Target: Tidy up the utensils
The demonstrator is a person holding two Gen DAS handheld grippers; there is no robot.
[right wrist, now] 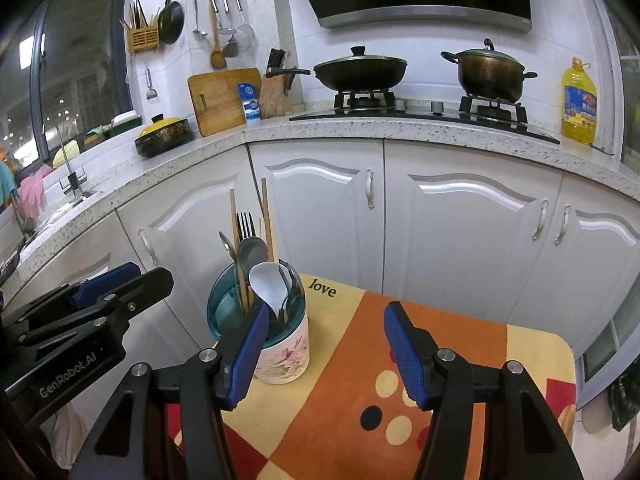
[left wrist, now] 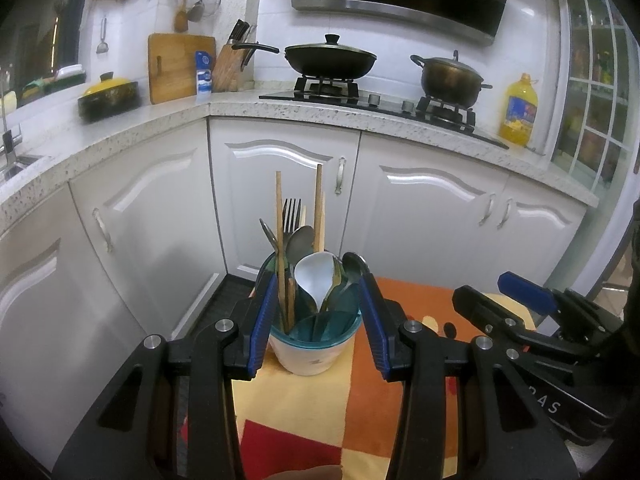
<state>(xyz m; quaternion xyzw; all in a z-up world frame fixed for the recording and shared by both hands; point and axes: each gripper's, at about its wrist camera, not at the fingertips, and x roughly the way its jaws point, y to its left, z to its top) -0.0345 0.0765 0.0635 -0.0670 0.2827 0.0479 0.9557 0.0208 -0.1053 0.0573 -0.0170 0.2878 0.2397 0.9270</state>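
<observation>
A white floral cup with a teal rim [left wrist: 310,354] stands on a small table with an orange and yellow cloth [left wrist: 408,304]. It holds chopsticks [left wrist: 279,216], a fork [left wrist: 291,212], metal spoons [left wrist: 300,240] and a white spoon [left wrist: 316,276]. My left gripper [left wrist: 318,292] is open, its blue pads on either side of the cup's rim; whether they touch it I cannot tell. My right gripper [right wrist: 326,320] is open and empty over the cloth [right wrist: 360,360], just right of the cup [right wrist: 284,356]. Each gripper shows in the other's view: the right one [left wrist: 520,300], the left one [right wrist: 116,284].
White cabinets [right wrist: 440,220] stand behind the table under a speckled counter [right wrist: 360,130]. On the counter are a stove with a wok [right wrist: 360,68] and a pot [right wrist: 490,72], an oil bottle [right wrist: 578,104], a cutting board [right wrist: 222,98] and a knife block [right wrist: 274,92].
</observation>
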